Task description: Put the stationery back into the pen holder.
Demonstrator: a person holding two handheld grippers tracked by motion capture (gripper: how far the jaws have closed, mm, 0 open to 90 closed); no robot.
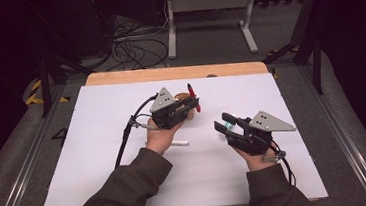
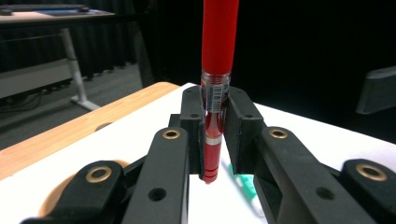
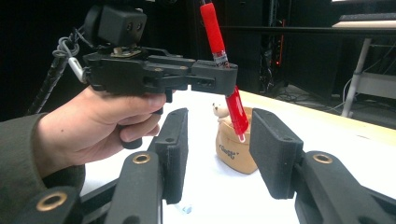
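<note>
A red pen [image 2: 218, 42] stands nearly upright, clamped between the black jaws of my left gripper [image 2: 215, 105]. In the high view that gripper [image 1: 194, 104] hovers over the middle of the white board with the pen [image 1: 191, 93] sticking up from it. From the right gripper view the pen's [image 3: 215, 35] lower tip hangs just above a tan pouch with a small bear figure [image 3: 232, 144]. My right gripper [image 1: 221, 120] sits to the right, jaws apart and pointed toward the left gripper [image 3: 226, 75], with nothing between its pads [image 3: 173, 154].
A white pen-like stick [image 1: 180, 143] lies on the white board [image 1: 100, 155] by the left hand. A green and white pen [image 2: 245, 186] lies near the right gripper. The wooden table edge [image 1: 168, 73] runs along the back, with a desk frame and cables on the floor beyond.
</note>
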